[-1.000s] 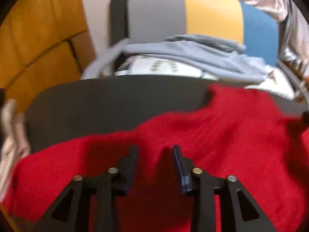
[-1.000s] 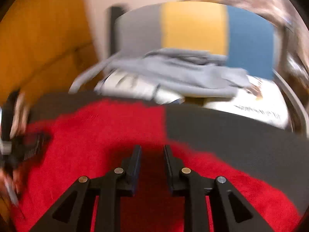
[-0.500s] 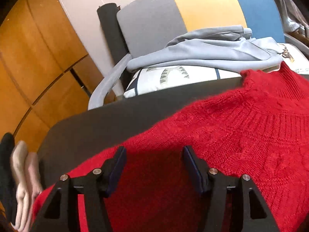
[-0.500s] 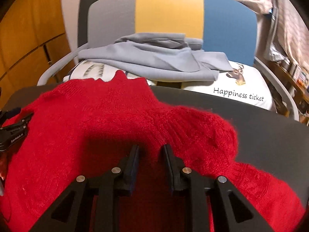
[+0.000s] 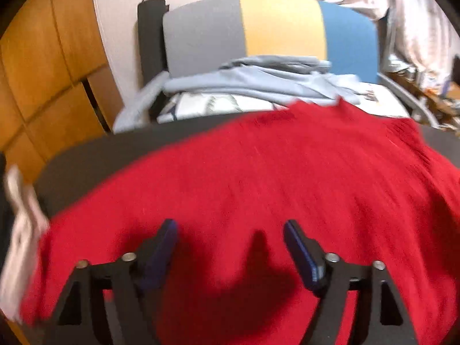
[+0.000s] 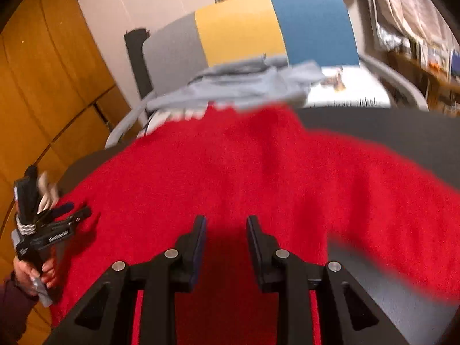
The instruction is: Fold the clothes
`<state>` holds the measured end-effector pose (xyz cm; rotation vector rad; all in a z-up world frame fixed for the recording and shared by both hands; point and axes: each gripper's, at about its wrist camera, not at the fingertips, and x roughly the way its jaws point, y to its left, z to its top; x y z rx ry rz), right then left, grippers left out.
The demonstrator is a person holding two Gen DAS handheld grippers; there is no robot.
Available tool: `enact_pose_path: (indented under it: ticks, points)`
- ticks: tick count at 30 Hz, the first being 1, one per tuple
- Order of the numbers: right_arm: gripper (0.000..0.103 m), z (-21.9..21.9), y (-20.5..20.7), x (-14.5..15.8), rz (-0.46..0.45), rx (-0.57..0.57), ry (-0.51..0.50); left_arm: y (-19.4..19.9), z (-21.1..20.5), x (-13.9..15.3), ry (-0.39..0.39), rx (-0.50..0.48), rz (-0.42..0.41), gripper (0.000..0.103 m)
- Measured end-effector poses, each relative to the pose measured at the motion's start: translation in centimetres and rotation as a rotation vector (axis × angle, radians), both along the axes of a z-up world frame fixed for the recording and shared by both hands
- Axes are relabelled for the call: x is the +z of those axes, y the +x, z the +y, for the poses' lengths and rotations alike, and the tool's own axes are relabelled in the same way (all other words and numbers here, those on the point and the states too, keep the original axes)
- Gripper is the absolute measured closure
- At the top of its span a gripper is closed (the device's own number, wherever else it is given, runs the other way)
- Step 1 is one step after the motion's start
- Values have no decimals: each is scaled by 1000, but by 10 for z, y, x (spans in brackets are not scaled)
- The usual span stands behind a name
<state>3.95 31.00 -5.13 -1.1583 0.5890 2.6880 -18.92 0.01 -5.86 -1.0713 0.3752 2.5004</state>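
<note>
That red sweater (image 5: 287, 178) sprawled over the dark counter (image 5: 95, 158) mid-frame looks soft, floppy and stretchy, so I'd pinch a hem or shoulder edge; left gripper (image 5: 230, 230) and right gripper (image 6: 226, 224) are both opening, holding nothing.

Tricolour chair (image 5: 281, 28) (grey, yellow, blue), wooden cabinet (image 5: 43, 72), dark table (image 6: 388, 132)

The red sweater (image 5: 287, 189) lies flat over most of the dark table (image 6: 388, 132), so a gripper can pass right over it. Bare table shows at the right and along the far left edge. Behind the table a chair (image 5: 281, 28) piled with a grey garment (image 5: 258, 83) blocks the way, and a wooden wall (image 5: 43, 72) stands on the left.
</note>
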Motion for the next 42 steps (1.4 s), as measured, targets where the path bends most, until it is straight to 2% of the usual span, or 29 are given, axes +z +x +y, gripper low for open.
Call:
enact_pose_path:
  ticks: [3,5,7,10,13,16,19,21,22,24,26,28,31,34,37,42]
  points:
    - [75,-22,25,-24,-75,5,44,34,-9,-19,-69,-7,23,24]
    - [75,-28,39,-31,-85,-16,132,50,-14,-29,-110,-1,42,24]
    - [75,-31,53,-34,-100,-64,233,53,-20,-28,-123,31,61,20]
    - [74,-15,71,-37,-112,-156,272,49,-33,-29,-127,73,62,15]
    - [74,-3,87,-41,-27,-180,176,44,-51,-32,-76,128,13,10]
    - [73,-5,93,-31,-38,-200,103,49,-55,-26,-41,149,-14,10]
    - [72,-14,100,-15,56,-178,64,62,-52,-15,0,147,-14,11]
    - [72,-19,99,-20,11,-144,68,69,-44,-13,33,114,-8,11]
    - [72,-16,102,-23,-2,-154,64,73,-38,-16,27,93,-10,11]
    - [72,-5,115,-24,9,-188,37,75,-26,-27,-35,63,-13,10]
    - [72,20,139,-22,72,-277,-58,79,-28,-28,-21,66,0,10]
    - [69,55,174,-23,147,-419,-196,76,-34,-30,9,76,-29,8]
    - [66,118,234,-37,196,-723,-386,67,-46,-33,85,100,-102,5]
    - [61,167,291,-59,248,-974,-573,73,-46,-33,79,100,-98,4]
    - [62,192,314,-75,346,-1041,-699,71,-48,-34,70,98,-88,4]
    - [62,208,311,-77,364,-1116,-709,70,-48,-36,78,104,-100,2]
